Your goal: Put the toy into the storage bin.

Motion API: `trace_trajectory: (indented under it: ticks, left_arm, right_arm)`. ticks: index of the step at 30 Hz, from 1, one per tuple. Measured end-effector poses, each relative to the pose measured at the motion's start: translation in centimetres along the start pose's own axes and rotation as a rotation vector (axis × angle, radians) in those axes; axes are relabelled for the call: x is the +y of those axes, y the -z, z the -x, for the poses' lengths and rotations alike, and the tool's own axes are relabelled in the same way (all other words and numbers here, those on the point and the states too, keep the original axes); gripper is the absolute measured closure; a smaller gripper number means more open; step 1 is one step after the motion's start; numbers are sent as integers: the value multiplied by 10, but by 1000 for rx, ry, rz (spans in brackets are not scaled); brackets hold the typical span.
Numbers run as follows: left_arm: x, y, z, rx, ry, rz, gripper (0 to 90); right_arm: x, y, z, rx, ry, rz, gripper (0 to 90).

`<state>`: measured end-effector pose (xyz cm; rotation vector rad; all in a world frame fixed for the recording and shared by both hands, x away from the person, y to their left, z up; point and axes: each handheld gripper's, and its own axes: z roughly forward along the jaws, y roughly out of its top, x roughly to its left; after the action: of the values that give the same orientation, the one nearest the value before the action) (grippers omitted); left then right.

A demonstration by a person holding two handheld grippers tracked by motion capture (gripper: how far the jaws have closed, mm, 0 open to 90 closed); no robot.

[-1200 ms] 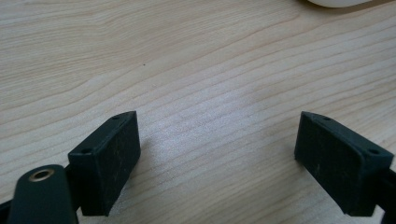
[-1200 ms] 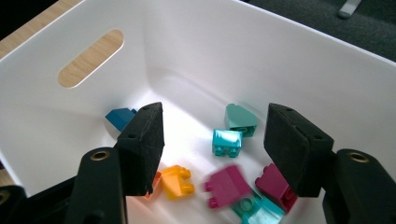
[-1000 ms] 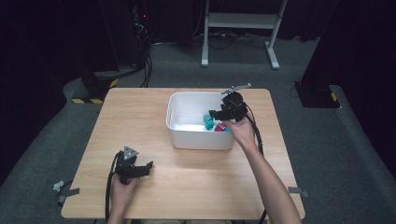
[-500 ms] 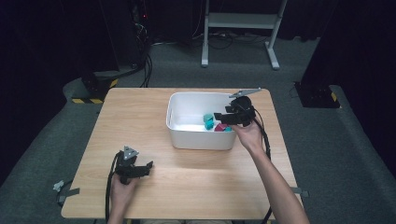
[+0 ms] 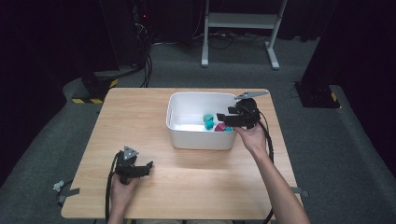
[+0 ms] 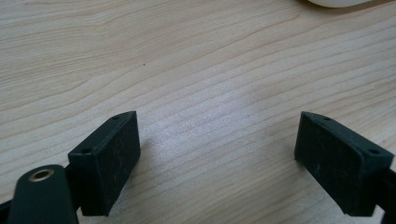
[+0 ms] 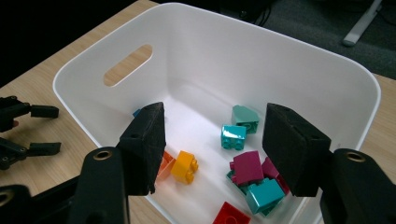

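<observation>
Two open, empty jaws on right gripper [image 7: 212, 149]; teal brick [image 7: 233, 136] lies straight ahead, frame centre, inside white bin [image 7: 299, 60].

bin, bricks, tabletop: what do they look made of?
White bin: likely moulded plastic, smooth and semi-gloss, with rounded corners and a cut-out handle slot.
Toy bricks: hard glossy plastic, by their studs and saturated colours.
Table: light wood grain, matte; solid wood or laminate can't be told.
</observation>
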<state>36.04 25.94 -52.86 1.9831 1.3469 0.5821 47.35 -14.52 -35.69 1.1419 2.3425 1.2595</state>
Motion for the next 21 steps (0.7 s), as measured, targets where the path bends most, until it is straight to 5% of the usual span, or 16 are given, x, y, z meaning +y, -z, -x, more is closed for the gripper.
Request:
trace_trajectory:
  ticks: [21]
  left_arm:
    - [0,0,0,0,0,0,146]
  right_arm:
    - [-18,26,3,-6,-16,59,400]
